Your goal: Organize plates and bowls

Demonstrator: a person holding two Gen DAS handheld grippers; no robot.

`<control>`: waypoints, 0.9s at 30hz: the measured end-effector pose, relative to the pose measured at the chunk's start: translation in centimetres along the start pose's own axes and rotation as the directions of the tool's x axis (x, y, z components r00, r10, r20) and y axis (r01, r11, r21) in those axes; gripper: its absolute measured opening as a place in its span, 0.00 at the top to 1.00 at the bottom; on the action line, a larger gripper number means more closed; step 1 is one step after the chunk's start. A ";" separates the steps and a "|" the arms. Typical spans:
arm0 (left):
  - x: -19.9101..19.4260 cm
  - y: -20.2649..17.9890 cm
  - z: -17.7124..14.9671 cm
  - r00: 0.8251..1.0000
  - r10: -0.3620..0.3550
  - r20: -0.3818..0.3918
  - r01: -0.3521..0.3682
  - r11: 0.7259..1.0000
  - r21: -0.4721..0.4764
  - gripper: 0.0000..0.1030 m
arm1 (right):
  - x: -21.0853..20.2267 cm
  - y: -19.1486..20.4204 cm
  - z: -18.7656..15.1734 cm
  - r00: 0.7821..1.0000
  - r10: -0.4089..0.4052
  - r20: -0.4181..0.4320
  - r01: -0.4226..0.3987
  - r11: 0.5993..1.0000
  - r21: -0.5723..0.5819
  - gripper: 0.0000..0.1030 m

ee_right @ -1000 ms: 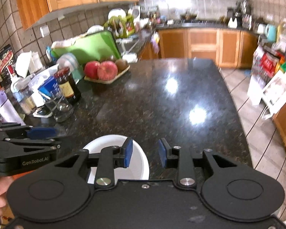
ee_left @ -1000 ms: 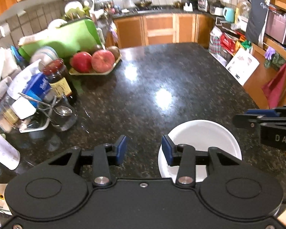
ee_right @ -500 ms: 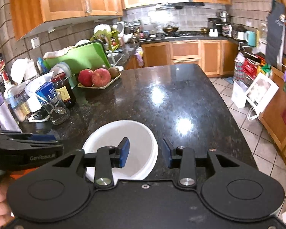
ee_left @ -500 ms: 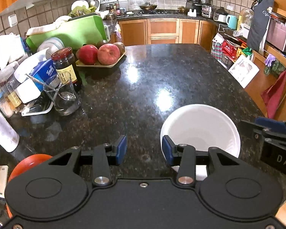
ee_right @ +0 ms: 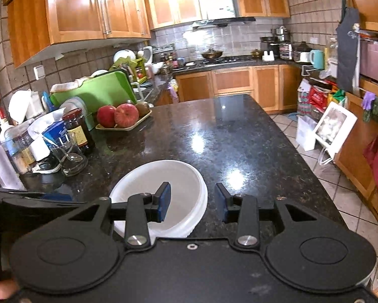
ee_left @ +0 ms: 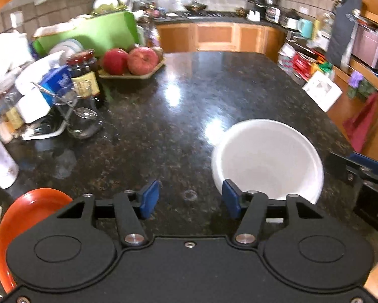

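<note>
White bowl [ee_right: 173,181] under open right hand-held gripper [ee_right: 192,205]

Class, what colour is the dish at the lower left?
Orange-red, seen best in the left wrist view.

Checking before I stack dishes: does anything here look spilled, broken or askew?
No spills or breakage show. The white bowl sits upright on the counter; the orange plate lies at the near edge, mostly hidden.

The left gripper [ee_left: 190,202] is held low and level, and its two blue pads [ee_left: 149,199] stand wide apart with nothing between them. The right gripper [ee_right: 192,203] is in the same pose, jaws spread and holding nothing. The two grippers are side by side, near each other.
</note>
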State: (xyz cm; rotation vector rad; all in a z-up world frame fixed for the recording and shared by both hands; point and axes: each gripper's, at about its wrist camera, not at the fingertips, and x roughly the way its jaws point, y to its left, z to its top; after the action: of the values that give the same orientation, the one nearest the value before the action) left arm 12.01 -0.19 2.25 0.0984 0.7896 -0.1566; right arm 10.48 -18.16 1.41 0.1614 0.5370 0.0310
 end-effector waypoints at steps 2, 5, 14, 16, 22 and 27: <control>0.1 -0.1 0.2 1.000 0.014 0.008 -0.013 1.000 -0.008 0.40 | 0.2 -0.4 0.3 1.000 0.026 -0.004 -0.026 1.000 -0.007 0.60; 0.4 -0.1 0.6 1.000 0.011 -0.008 -0.011 1.000 -0.027 0.40 | 0.6 -1.1 0.8 0.999 0.044 0.010 -0.043 0.999 -0.019 0.57; 0.0 0.8 -0.1 0.998 0.058 0.012 -0.055 0.980 -0.192 0.40 | 1.1 -1.9 0.6 0.987 0.078 0.143 -0.060 0.991 -0.122 0.55; -0.2 1.0 -0.2 0.998 0.058 0.020 -0.052 0.974 -0.220 0.40 | 1.0 -2.0 0.7 0.981 0.089 0.173 -0.063 0.986 -0.153 0.55; -1.2 0.9 -0.2 0.994 0.055 0.096 -0.029 0.968 -0.251 0.31 | 1.0 -2.6 0.6 0.972 0.131 0.197 -0.092 0.977 -0.195 0.55; -1.2 -0.6 0.1 0.990 0.066 0.124 -0.044 0.984 -0.174 0.24 | 2.3 -2.8 0.8 0.977 0.184 0.109 -0.164 0.972 -0.171 0.55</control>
State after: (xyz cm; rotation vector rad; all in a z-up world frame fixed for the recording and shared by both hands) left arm 11.14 -0.65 3.19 -0.0518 0.6668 -0.0422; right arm 12.80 -20.91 0.47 0.0512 0.3925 0.2337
